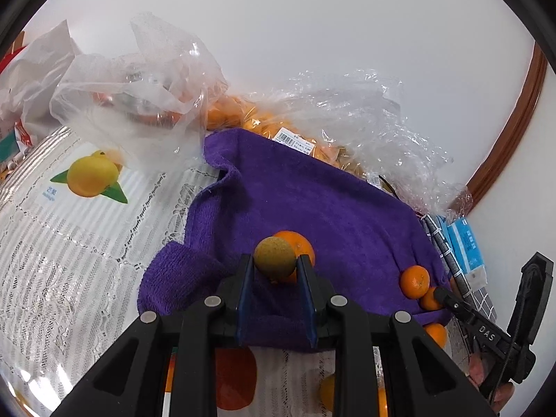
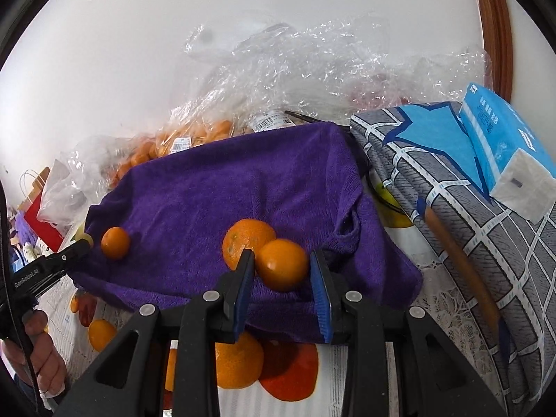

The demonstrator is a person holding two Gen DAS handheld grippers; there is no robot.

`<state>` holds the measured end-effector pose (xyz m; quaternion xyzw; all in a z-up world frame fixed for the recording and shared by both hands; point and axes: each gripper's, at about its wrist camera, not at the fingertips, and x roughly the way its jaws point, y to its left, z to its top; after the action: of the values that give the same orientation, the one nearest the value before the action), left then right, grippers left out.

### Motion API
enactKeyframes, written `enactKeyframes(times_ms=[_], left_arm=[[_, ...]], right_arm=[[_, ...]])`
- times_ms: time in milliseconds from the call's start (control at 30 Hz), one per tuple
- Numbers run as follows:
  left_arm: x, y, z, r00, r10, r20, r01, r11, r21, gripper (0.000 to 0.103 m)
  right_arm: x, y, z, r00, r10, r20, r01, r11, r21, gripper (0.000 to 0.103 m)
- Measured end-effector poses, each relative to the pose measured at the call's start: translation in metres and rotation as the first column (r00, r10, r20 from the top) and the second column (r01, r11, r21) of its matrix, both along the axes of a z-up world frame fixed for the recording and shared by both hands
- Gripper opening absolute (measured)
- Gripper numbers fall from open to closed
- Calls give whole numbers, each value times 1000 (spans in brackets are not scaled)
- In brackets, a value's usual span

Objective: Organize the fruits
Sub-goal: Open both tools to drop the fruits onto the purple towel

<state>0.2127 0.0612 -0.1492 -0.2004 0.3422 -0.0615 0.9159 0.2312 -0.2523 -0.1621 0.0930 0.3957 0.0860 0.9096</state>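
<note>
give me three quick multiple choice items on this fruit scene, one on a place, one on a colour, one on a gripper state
1. Where does the small orange between the right gripper's fingers sit?
A. in a plastic bag
B. on the purple towel
C. on the tissue pack

2. What colour is the round fruit at the left gripper's fingertips?
A. brownish green
B. bright red
C. white

3. How does the right gripper stand?
A. shut on the orange
B. open around the orange
C. out of view

Answers:
1 B: the small orange rests on the purple towel.
2 A: the round fruit at the left gripper is dull brownish green.
3 B: the right gripper shows a gap at its right finger.
</note>
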Motion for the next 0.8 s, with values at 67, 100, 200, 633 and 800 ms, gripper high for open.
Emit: enactKeyframes(times_ms=[67,100,200,633,800], left_arm=[[1,0,-1,1000,1,1,-1,1000,1,24],[0,0,-1,1000,2,0,-2,1000,5,24],[1,-3,-1,1000,0,0,0,1000,19,24],[-7,-1,10,998,-12,57,12,1000,1,44],[-10,2,13,997,-3,76,3,1000,1,44]], right_arm=[[-3,-2,2,1000,1,5,-1,1000,21,40],[-4,-3,3,1000,-1,8,1,999,32,45],[-11,-3,8,1000,-5,20,5,999,36,55],[-51,11,7,1000,13,-22,-10,994,107,65],[-43,18,-6,996,-7,-89,17,994,111,63]])
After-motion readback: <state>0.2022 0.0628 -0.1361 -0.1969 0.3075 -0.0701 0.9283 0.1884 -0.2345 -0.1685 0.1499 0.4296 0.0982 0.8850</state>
